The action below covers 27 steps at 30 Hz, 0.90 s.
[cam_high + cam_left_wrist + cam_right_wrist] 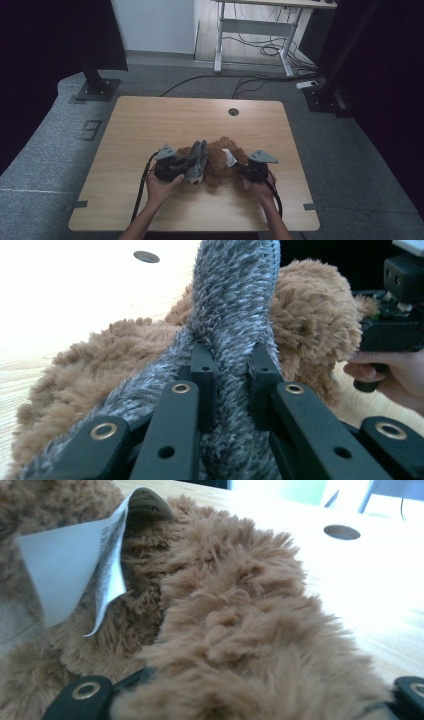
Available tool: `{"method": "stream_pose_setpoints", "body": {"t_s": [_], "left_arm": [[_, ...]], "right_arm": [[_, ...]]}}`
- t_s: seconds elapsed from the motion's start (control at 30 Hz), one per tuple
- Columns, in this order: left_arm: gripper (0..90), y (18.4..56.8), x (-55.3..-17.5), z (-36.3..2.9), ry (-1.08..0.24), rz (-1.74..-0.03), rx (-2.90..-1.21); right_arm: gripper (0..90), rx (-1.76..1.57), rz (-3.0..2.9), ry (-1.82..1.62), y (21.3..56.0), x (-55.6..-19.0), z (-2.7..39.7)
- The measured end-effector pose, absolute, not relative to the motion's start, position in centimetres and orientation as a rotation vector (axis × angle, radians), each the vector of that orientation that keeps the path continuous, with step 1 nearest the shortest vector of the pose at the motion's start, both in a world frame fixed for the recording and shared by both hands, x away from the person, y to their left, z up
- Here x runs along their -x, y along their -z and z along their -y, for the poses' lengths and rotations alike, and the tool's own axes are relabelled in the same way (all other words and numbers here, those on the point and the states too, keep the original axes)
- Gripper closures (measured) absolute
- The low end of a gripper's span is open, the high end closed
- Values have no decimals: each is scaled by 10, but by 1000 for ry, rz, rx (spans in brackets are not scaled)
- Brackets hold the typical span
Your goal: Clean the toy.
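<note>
A brown plush toy (pixel 220 161) lies on the wooden table (pixel 150 125) near its front middle, and a grey furry cloth (pixel 198 159) is draped against its left side. My left gripper (pixel 182 167) is shut on that grey cloth (pixel 232 305), which rises between the black jaws (pixel 232 370) with the brown fur (pixel 310 305) behind it. My right gripper (pixel 246 172) is at the toy's right side. In the right gripper view the brown fur (pixel 240 610) is bunched over and between the jaws and hides the tips. A white label (pixel 65 570) sticks up from the toy.
A round cable hole (pixel 233 111) sits at the table's far middle. Bare wood stretches to the left, the right and behind the toy. On the floor beyond are cables (pixel 260 50), a desk frame (pixel 250 30) and dark stand bases (pixel 97 90).
</note>
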<state>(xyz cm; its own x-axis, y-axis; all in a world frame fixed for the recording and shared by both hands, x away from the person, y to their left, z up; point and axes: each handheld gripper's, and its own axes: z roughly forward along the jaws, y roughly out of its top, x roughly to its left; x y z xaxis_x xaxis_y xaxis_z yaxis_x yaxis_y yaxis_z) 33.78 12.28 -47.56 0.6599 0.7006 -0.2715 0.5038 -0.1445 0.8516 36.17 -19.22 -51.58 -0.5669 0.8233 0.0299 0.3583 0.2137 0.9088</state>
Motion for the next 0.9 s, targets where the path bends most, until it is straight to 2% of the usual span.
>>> {"method": "stream_pose_setpoints", "body": {"t_s": [0.2, 0.4, 0.5, 0.73, 0.9], "left_arm": [[775, 463, -328, -133, -151, -956, -1829], [769, 424, -338, -125, -231, -938, -1840], [769, 413, -354, -105, -224, -930, -1870], [768, 436, -376, -65, -163, -968, -1980], [772, 448, -369, -89, -144, -985, -1943]], "right_arm": [[668, -1025, -2051, -1383, 521, -341, 198], [665, -994, -2062, -1416, 528, -325, 201], [665, -973, -2060, -1408, 529, -322, 199], [665, -949, -2064, -1387, 532, -318, 200], [662, -956, -2077, -1393, 534, -315, 204]]}}
